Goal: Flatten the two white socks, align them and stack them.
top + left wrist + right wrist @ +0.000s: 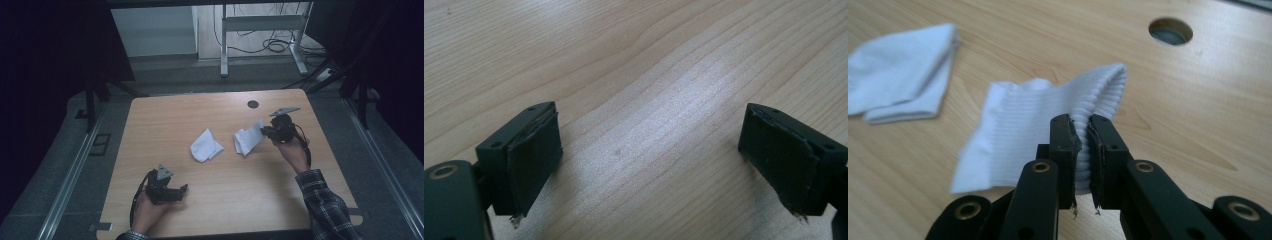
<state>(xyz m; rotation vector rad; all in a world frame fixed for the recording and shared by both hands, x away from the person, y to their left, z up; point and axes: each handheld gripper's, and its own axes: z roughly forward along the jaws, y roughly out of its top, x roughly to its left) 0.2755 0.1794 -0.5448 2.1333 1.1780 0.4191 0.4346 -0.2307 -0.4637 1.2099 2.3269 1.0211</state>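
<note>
High view: right gripper (267, 131) is sitting at the far right of the table (165, 115), pinching the edge of a white sock (247, 140) that is lying mostly flat, its held end lifting slightly; a second white sock (206, 146) is lying folded just left of it, the two apart, not touching. Left gripper (184, 189) is resting near the front edge in the person's hand, well clear of both socks. Left gripper view: left gripper (651, 150) is standing with jaws wide, nothing between them, bare wood underneath. Right gripper view: right gripper (1082, 145) is clamping its jaws nearly together on the ribbed cuff of the white sock (1013, 135), cloth bunching between the pads; second white sock (903, 70) is lying off to the upper left, cable hole (1170, 31) beyond. Judgement: grasp step is done, carry is starting, probably pairing or stacking the socks. Next move is calling for a clean lift so the free end is not dragging, then travel toward the second sock, left gripper coming in to help
</note>
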